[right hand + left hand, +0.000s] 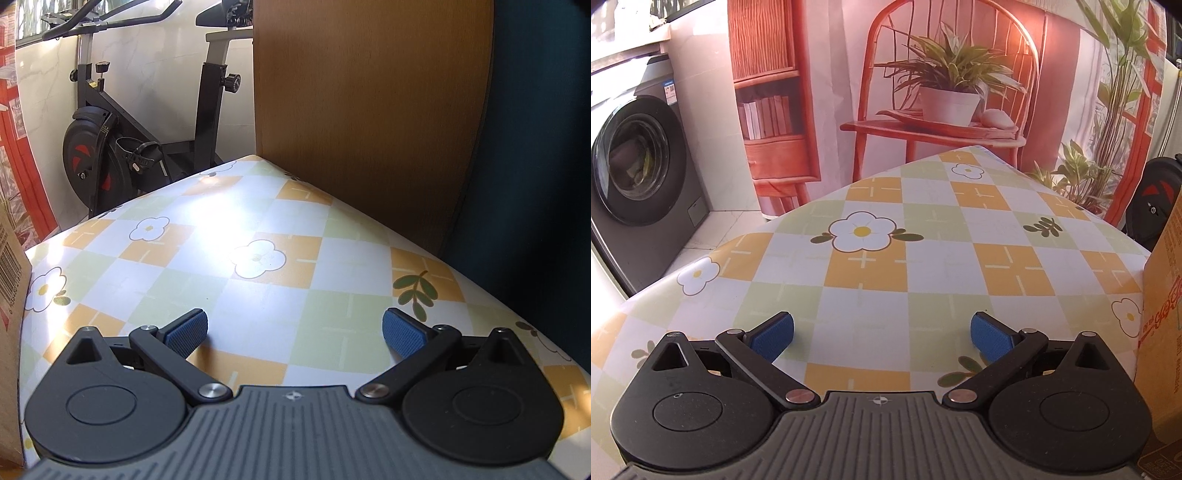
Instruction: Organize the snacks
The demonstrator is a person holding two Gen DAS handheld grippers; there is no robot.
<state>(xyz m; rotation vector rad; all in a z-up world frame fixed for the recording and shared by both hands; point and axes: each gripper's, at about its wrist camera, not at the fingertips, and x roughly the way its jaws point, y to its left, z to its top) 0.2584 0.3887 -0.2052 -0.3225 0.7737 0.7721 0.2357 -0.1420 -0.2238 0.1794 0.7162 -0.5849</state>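
At the bottom of each wrist view, one claw sits low over the surface (923, 258), which is covered with a checked, flower-printed cloth.

1. Left claw (882, 334): jaws spread wide, nothing between the blue pads (774, 338).
2. Right claw (293, 334): jaws likewise spread wide and empty.
3. Cardboard box (1161, 302): stands at the right edge of the left view; what is probably the same box shows at the left edge of the right view, with a barcode on its side. It lies between the two claws. Its contents are hidden, so whether it holds snacks cannot be confirmed.
4. Snacks: none visible in either view. The cloth ahead of both claws is bare.

Status: no sorted or grouped item can be seen, and neither claw carries anything. Judged from this layout, the organizing is either not yet started or at a pause between items; the whole of the visible work remains. The likely next requirement is to reach the box.
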